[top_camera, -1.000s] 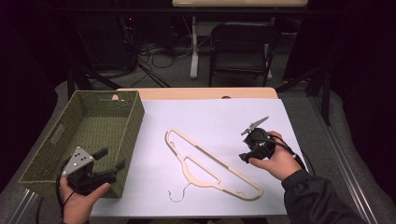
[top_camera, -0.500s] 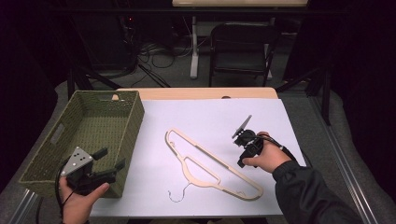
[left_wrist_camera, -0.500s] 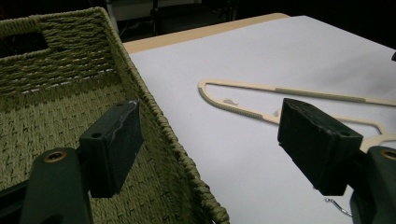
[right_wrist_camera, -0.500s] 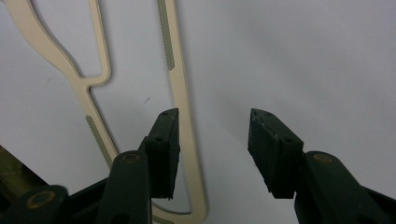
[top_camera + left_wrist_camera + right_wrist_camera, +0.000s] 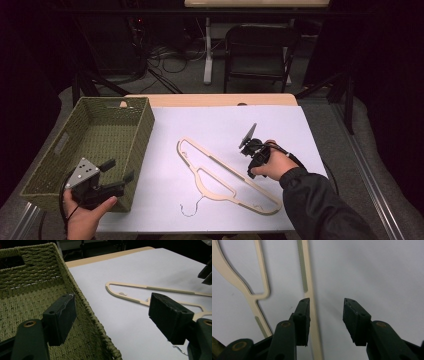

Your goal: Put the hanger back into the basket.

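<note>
While the cream hanger (image 5: 227,177) lay flat on the white sheet (image 5: 220,130), its straight bar was straddled by the spread jaws of the right gripper (image 5: 325,312). Beside the sheet, the woven green basket (image 5: 55,150) was seen with nothing inside, and the left gripper (image 5: 112,312) was held spread over its near corner.

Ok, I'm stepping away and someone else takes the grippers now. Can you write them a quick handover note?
Right gripper: open, jaws either side of the long bar of the hanger, not yet closed on it.
Left gripper: open, holding nothing, at the near corner of the woven basket.
Hanger lies flat on the white sheet, right of the basket.
Done: approach. Left: probably close, lift, perhaps move it to the basket.
</note>
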`<state>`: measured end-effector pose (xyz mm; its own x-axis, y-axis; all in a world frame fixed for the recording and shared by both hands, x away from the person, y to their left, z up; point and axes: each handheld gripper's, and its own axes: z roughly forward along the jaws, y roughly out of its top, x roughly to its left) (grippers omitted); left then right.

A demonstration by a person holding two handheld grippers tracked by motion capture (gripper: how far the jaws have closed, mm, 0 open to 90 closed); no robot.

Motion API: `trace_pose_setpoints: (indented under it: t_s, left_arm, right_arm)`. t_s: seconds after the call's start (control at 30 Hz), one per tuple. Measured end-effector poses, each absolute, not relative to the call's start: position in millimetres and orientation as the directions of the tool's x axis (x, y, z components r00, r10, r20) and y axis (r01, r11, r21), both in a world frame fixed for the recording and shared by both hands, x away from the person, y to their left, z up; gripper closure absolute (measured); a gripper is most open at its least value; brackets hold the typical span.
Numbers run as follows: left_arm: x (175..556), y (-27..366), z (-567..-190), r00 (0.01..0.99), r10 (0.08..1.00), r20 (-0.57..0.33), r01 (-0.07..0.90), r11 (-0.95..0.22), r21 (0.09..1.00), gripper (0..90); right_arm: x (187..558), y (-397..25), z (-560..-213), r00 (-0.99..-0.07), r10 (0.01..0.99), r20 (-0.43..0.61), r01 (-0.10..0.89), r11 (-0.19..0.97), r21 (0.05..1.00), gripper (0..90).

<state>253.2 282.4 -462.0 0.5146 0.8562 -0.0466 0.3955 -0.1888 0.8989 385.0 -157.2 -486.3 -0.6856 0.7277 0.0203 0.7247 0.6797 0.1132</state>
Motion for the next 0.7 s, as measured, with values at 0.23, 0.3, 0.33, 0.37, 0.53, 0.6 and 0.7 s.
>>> trace_pose_setpoints:
  t_s: [0.23,0.3,0.33,0.37,0.53,0.6,0.7]
  left_arm:
    - [250.8,284.0,-462.1,0.509,0.859,-0.048,0.397,-0.185,0.899,22.2]
    - [250.0,284.8,-462.1,0.508,0.860,-0.048,0.397,-0.184,0.899,22.3]
    - [249.7,285.2,-462.2,0.507,0.861,-0.049,0.398,-0.183,0.899,22.2]
    - [249.3,285.4,-462.2,0.504,0.863,-0.050,0.399,-0.181,0.899,22.2]
    - [247.5,287.0,-463.0,0.499,0.865,-0.050,0.401,-0.180,0.898,22.3]
    - [246.8,287.8,-463.1,0.498,0.866,-0.051,0.402,-0.178,0.898,22.4]
    - [246.0,288.4,-463.4,0.493,0.868,-0.053,0.403,-0.174,0.898,22.7]
  right_arm:
    - [393.5,-130.3,-488.1,-0.707,0.705,0.050,0.704,0.698,0.130,58.2]
    - [396.3,-123.6,-489.9,-0.712,0.700,0.059,0.700,0.701,0.140,57.6]
    - [398.1,-120.8,-491.5,-0.713,0.697,0.070,0.699,0.701,0.141,56.9]
    - [399.8,-117.8,-492.5,-0.722,0.690,0.048,0.690,0.712,0.130,55.9]
    - [407.7,-106.0,-497.1,-0.724,0.687,0.054,0.688,0.715,0.124,60.1]
    - [410.7,-102.4,-498.8,-0.729,0.683,0.035,0.682,0.723,0.108,60.6]
    - [415.0,-99.0,-501.8,-0.727,0.686,0.026,0.684,0.721,0.106,63.1]
